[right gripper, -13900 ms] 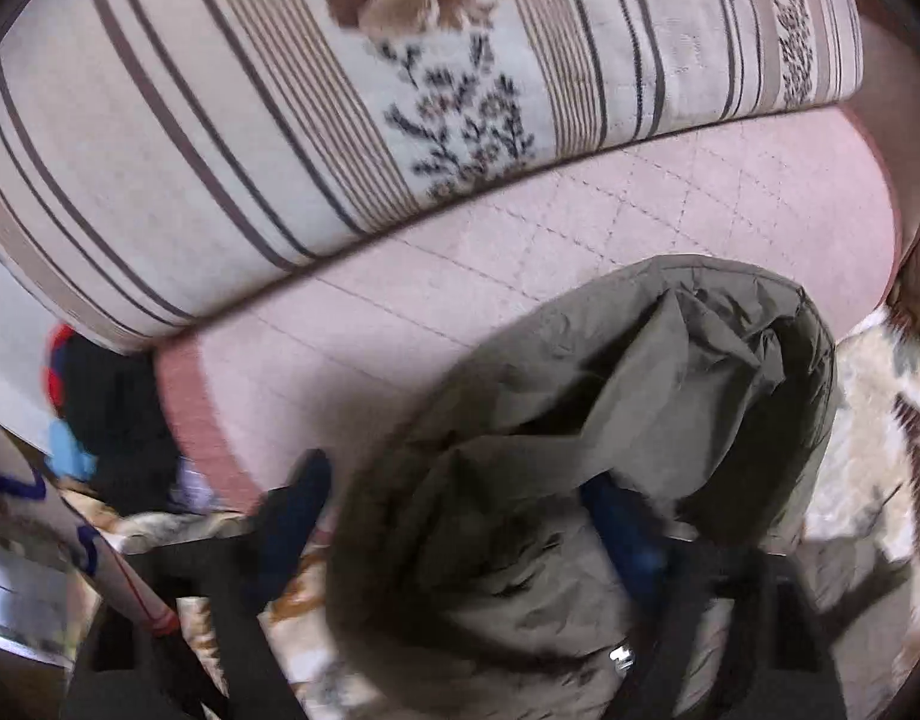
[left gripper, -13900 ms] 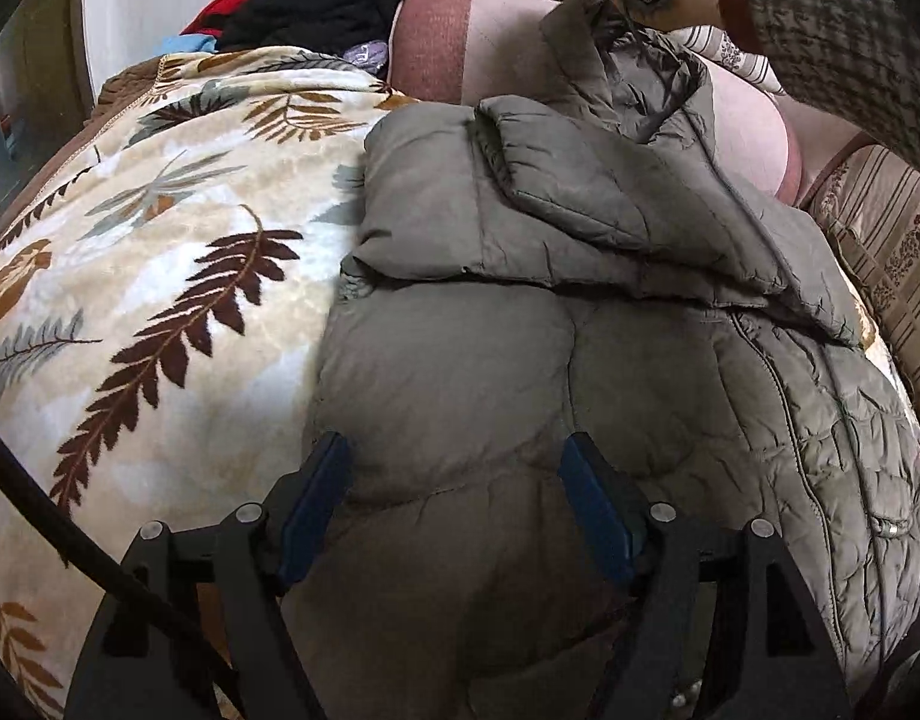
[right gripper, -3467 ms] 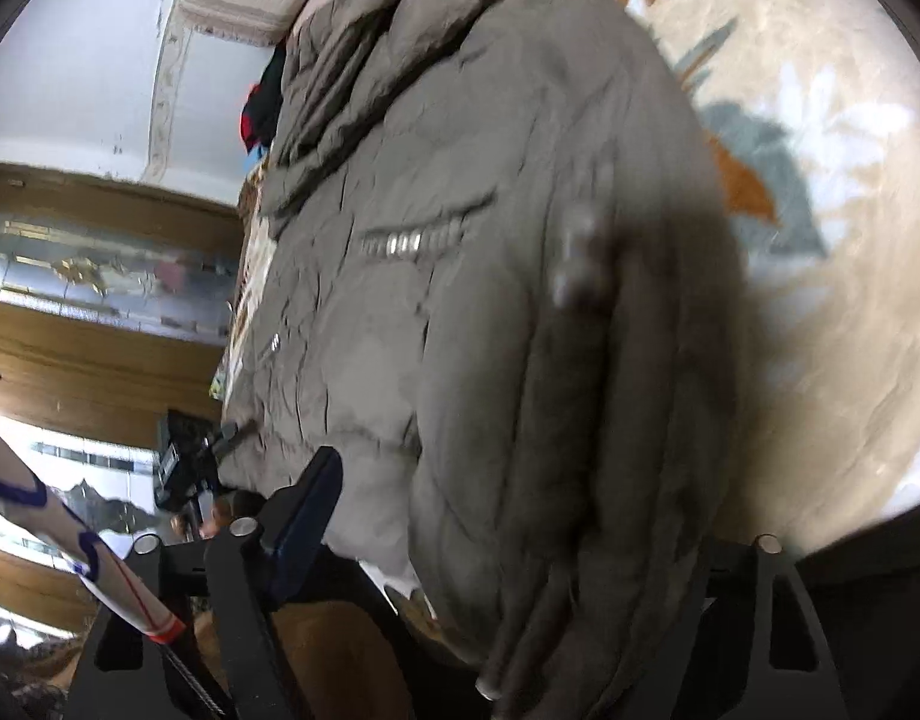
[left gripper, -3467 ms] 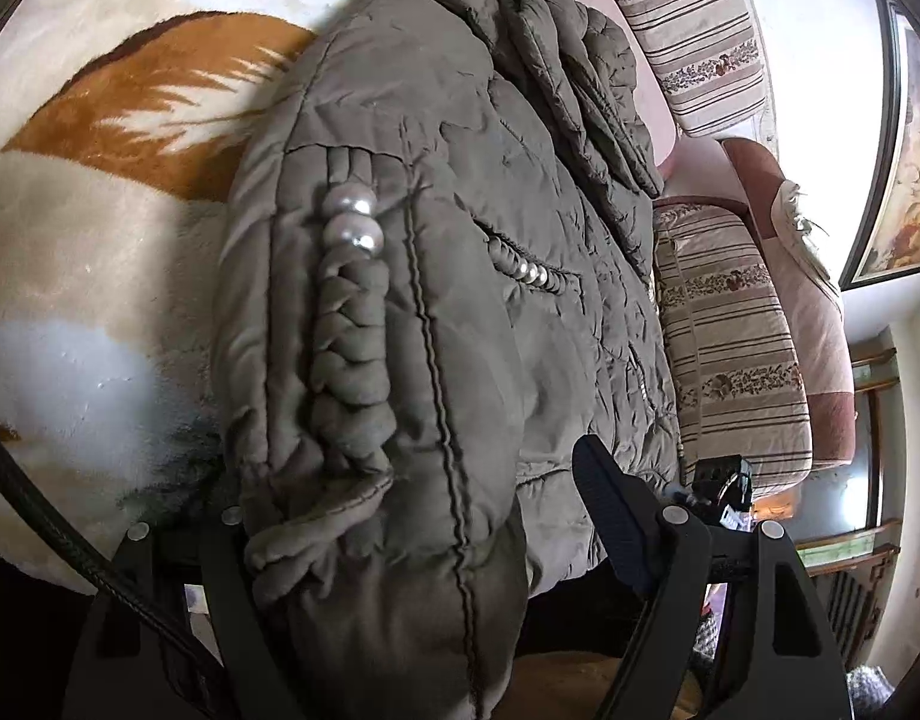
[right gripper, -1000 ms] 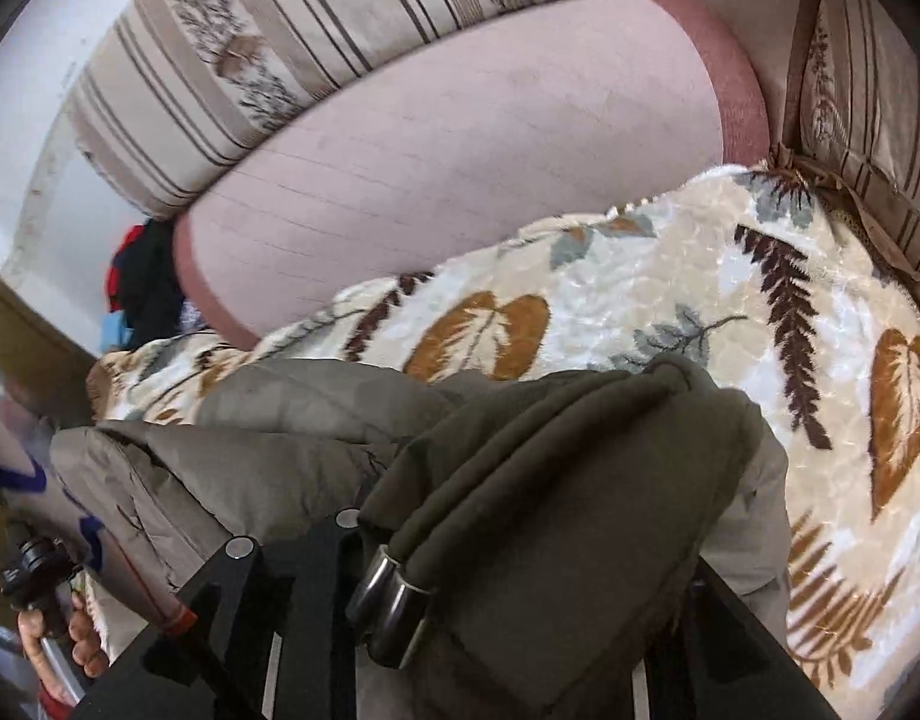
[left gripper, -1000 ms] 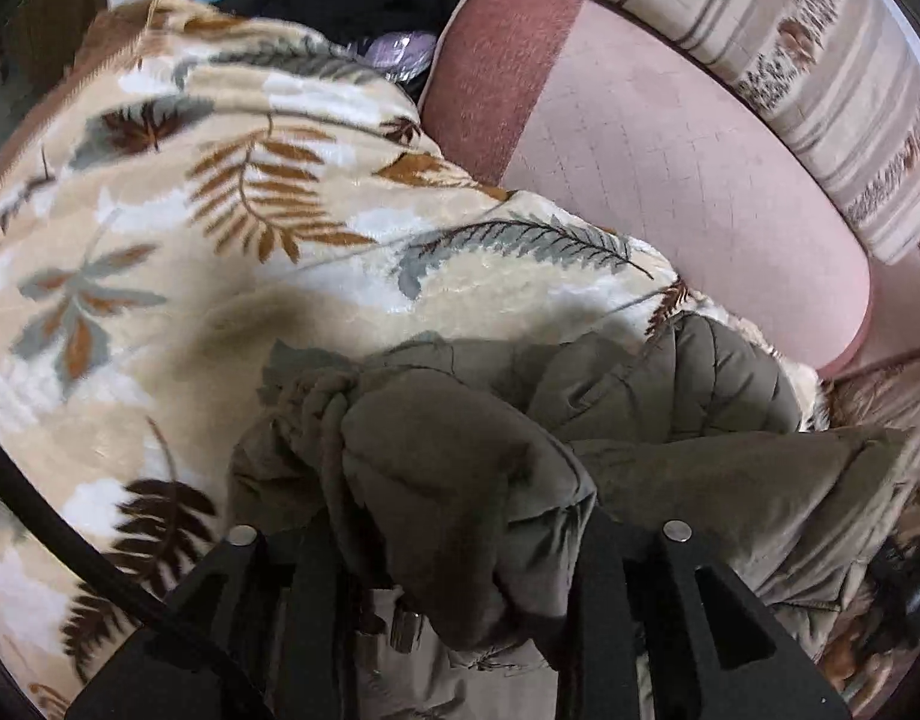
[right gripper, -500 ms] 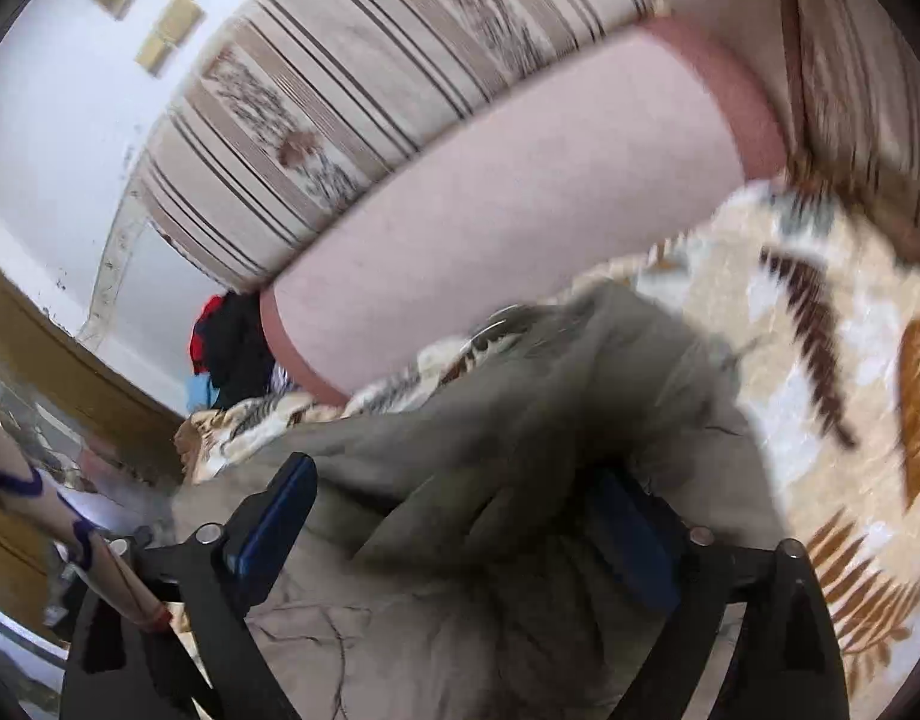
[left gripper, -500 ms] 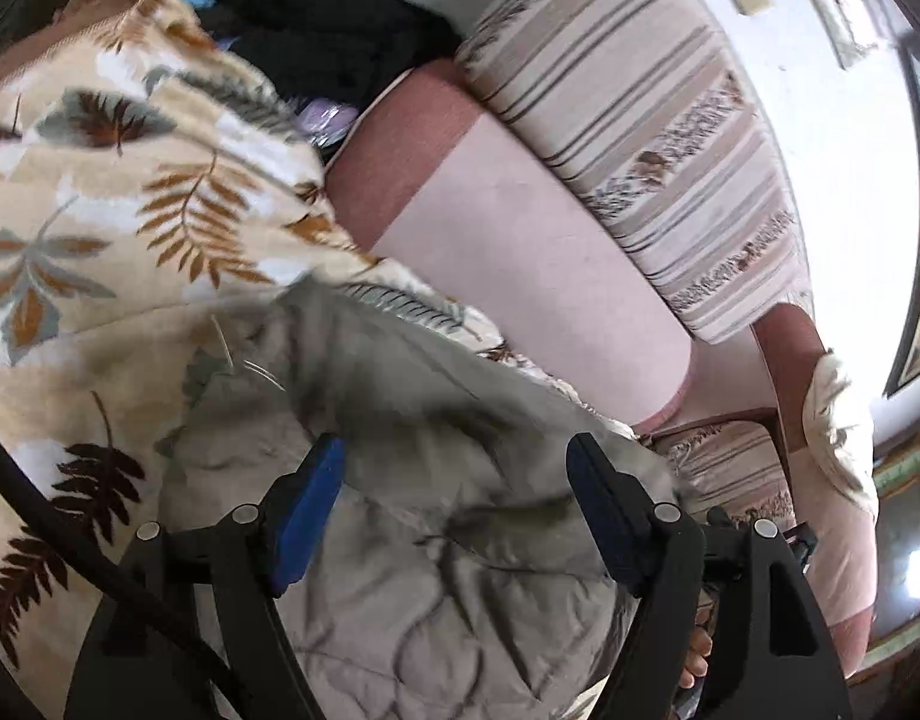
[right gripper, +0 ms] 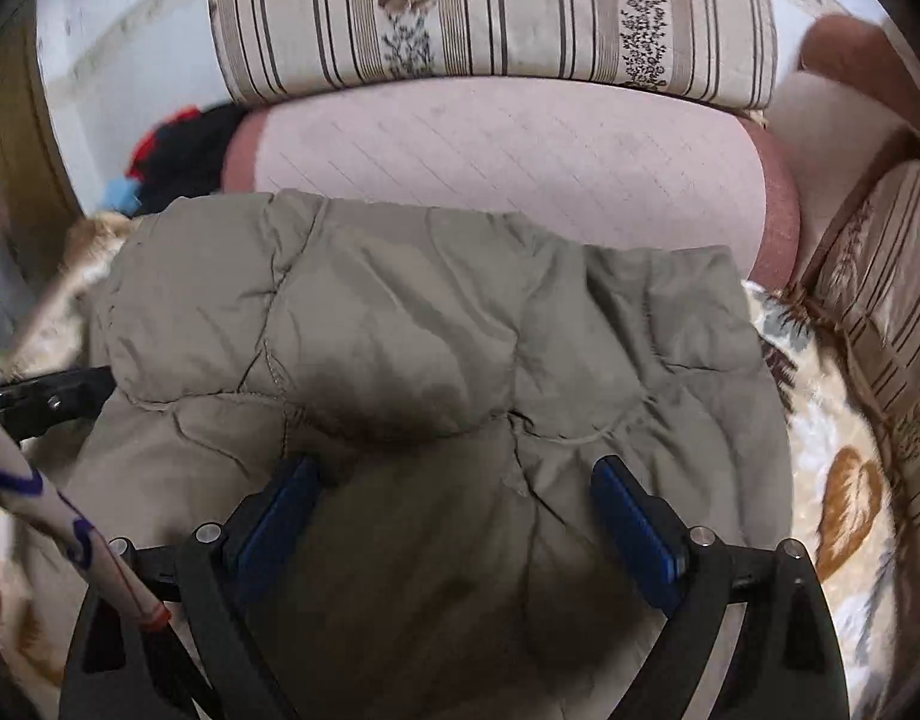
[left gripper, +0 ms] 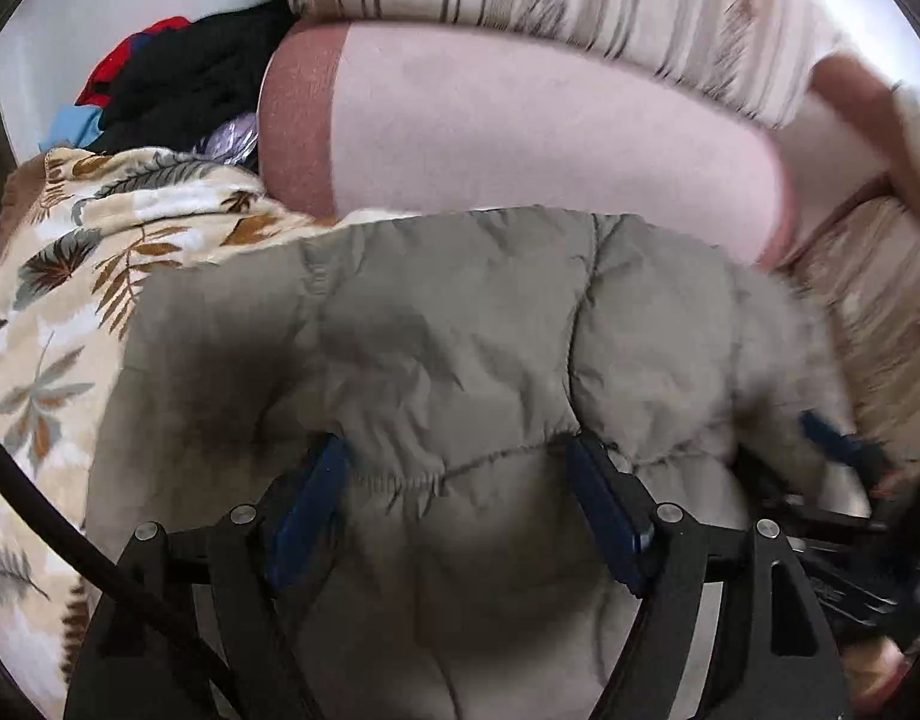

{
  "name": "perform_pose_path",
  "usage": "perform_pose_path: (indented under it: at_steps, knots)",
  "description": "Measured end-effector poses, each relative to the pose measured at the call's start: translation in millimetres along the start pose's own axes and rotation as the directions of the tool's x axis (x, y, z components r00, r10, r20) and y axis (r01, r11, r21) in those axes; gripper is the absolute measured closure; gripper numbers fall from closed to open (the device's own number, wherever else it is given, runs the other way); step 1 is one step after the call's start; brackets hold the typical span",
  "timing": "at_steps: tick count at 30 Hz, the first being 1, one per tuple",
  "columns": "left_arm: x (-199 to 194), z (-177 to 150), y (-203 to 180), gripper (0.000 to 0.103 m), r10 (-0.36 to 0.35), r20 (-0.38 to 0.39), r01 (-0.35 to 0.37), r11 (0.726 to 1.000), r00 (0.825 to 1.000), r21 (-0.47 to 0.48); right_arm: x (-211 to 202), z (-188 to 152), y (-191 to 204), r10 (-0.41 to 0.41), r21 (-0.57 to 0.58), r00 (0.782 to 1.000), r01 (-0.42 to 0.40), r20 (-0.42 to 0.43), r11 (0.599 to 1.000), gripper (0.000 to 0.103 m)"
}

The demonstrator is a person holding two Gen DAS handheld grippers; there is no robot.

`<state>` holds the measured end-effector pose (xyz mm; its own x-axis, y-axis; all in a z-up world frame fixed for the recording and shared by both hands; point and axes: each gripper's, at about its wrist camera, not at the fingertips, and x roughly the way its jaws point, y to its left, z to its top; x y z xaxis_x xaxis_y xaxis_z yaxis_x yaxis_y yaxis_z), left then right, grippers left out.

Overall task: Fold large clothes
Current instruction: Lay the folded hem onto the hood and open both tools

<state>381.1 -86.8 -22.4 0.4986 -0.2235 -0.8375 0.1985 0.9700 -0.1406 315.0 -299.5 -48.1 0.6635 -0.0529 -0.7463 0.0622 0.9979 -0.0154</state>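
Observation:
An olive quilted puffer jacket [left gripper: 460,330] lies folded into a compact bundle on a leaf-print blanket [left gripper: 58,276]; it also fills the right wrist view [right gripper: 436,324]. My left gripper [left gripper: 454,468] is open, its blue-padded fingers spread just above the jacket's near part. My right gripper [right gripper: 454,474] is open in the same way over the jacket. The right gripper also shows blurred at the right edge of the left wrist view [left gripper: 832,444]. Part of the left gripper shows at the left of the right wrist view [right gripper: 46,399].
A pink quilted sofa cushion [left gripper: 550,138] lies right behind the jacket, with a striped floral cushion [right gripper: 490,18] above it. A pile of black, red and blue clothes [left gripper: 172,78] sits at the back left. A striped armrest [right gripper: 880,312] stands at the right.
Both grippers have let go of the jacket and opened. The jacket's folded-over part has dropped flat onto the blanket, and both grippers now hover over it.

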Motion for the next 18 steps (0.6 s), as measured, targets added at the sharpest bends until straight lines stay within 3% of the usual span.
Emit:
perform_pose_path:
  at_steps: [3,11,18]
  knots:
    - [29.0,11.1,8.7,0.024,-0.014,-0.029,0.013,0.999,0.999,-0.031,18.0,7.8,-8.5,-0.007,0.016,1.0,0.007,-0.006,1.0,0.007]
    - [69.7,49.0,1.0,0.02,0.026,-0.013,-0.026,1.0,1.0,0.006,67.0,36.7,-36.0,0.035,0.116,0.998,-0.029,-0.054,0.993,0.003]
    - [80.7,54.3,6.3,0.011,0.016,0.0,-0.016,1.0,1.0,-0.027,83.4,36.0,-46.9,0.093,0.186,0.994,-0.08,-0.065,0.979,0.0]
